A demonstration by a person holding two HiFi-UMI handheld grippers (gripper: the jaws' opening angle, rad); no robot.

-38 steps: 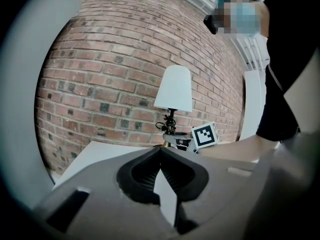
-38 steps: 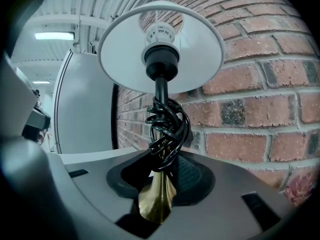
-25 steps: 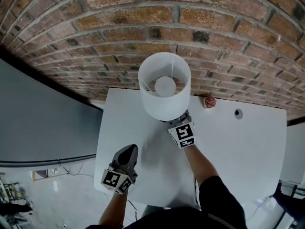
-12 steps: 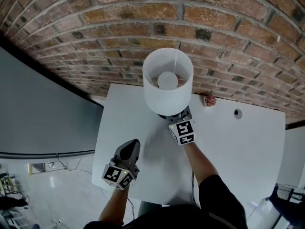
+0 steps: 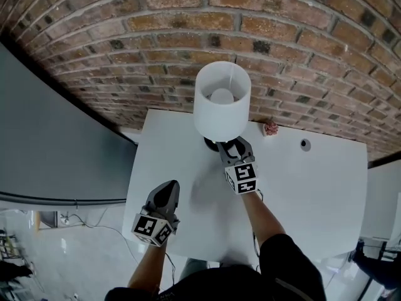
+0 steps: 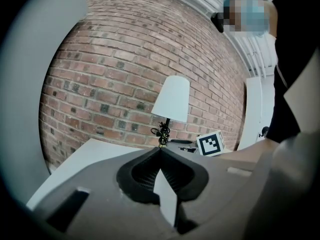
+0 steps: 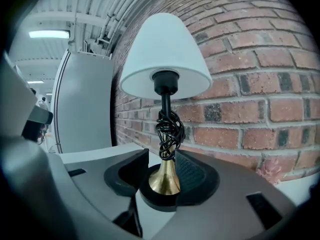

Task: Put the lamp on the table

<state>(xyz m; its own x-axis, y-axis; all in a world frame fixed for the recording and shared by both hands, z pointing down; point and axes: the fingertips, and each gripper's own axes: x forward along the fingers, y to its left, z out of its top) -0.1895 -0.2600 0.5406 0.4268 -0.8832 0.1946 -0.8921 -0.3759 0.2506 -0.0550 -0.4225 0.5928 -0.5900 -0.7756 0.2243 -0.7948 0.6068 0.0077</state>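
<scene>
- My right gripper (image 5: 233,148) has just been opening and now stands wide. The brass foot of the table lamp with a white drum shade, thin black stem and round black base (image 7: 167,129) is between its jaws, but the pads are not pressing on it.
- My left gripper (image 5: 166,190) is closed on nothing and hovers over the near left part of the desk, lower left in the head view.
- The lamp (image 5: 222,99) stands upright at upper centre in the head view, on the far part of the flat white desk (image 5: 313,187), close to the red-brown brick wall (image 5: 188,24).
- Biggest risk, as I judge it: if I draw the right gripper back crookedly, a jaw could catch the base or the bundled black cord (image 7: 167,126) wound on the stem. The lamp looks top-heavy enough to tip.
- A nudge forward could push the shade into the wall; I cannot tell how much gap there is.
- The cord is a loose tangle, so it could snag on a pad.
- The desk is smooth and mostly bare, with a small pink object (image 5: 270,128) and a round hole (image 5: 304,145) at its far right.
- A grey panel (image 5: 50,149) fills the left of the head view, and a lit ceiling strip light (image 7: 47,34) shows at upper left in the right gripper view.
</scene>
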